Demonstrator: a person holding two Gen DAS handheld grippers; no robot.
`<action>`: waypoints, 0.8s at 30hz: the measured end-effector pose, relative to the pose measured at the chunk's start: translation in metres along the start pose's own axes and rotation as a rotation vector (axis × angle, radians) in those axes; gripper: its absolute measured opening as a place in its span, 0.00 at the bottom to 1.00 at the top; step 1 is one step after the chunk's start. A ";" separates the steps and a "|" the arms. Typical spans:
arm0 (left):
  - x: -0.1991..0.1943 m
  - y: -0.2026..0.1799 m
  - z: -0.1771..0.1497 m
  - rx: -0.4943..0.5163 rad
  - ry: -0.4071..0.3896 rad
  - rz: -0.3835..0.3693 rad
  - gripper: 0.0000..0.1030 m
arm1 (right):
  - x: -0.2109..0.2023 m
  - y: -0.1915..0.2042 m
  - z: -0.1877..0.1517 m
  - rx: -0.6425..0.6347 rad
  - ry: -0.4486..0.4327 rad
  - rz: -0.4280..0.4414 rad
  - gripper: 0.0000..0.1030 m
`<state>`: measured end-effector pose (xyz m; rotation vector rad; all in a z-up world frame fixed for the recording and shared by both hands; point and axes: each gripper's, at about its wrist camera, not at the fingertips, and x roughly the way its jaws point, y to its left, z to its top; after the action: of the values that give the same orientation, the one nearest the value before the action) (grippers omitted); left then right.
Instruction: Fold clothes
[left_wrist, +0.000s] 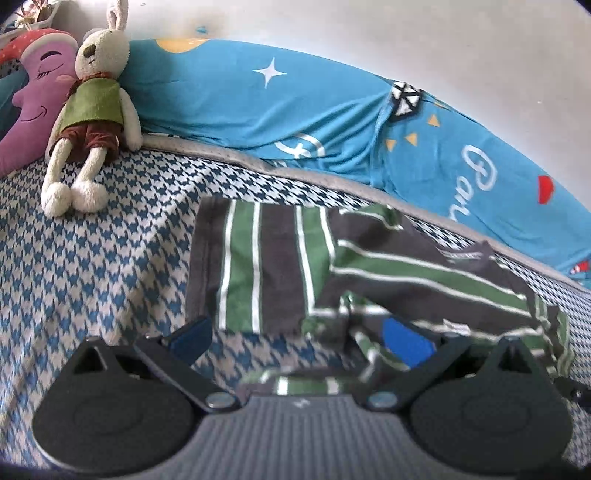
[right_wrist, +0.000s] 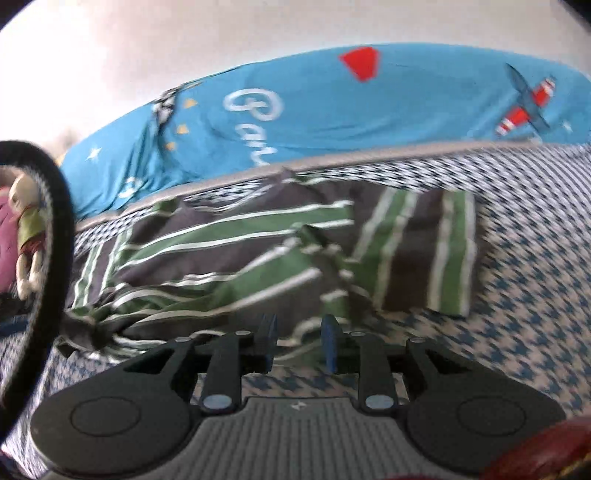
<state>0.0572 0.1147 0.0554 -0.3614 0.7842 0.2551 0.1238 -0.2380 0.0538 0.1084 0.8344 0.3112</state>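
A: Where's the striped shirt (left_wrist: 354, 266)?

B: On the houndstooth bed cover (left_wrist: 92, 258), just in front of the blue pillow (left_wrist: 295, 110) that runs along the wall. Its long axis lies parallel to that pillow. One end lies flat and squared off, with its stripes pointing toward the pillow; the other end is rumpled, stripes slanting.

A: And the left gripper (left_wrist: 299, 339)?

B: Released, jaws spread wide. One blue pad is over the rumpled cloth, the other over bare cover; neither presses on anything.

A: The right gripper (right_wrist: 299, 339)?

B: Its jaws are narrowly parted at the shirt's edge farthest from the pillow. Whether cloth is pinched between them, I cannot tell.

A: Anything else?

B: A stuffed rabbit (left_wrist: 92, 110) leans against the pillow's end.
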 end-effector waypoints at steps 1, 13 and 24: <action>-0.004 0.000 -0.004 0.002 0.001 -0.004 1.00 | -0.001 -0.006 0.000 0.022 -0.002 -0.008 0.26; -0.013 -0.014 -0.040 0.056 0.069 -0.024 1.00 | 0.014 -0.041 0.005 0.299 0.031 0.052 0.26; -0.010 -0.021 -0.042 0.074 0.080 -0.043 1.00 | 0.032 -0.034 0.007 0.309 0.047 0.033 0.31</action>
<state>0.0312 0.0777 0.0401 -0.3197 0.8616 0.1711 0.1573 -0.2603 0.0283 0.4044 0.9236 0.2147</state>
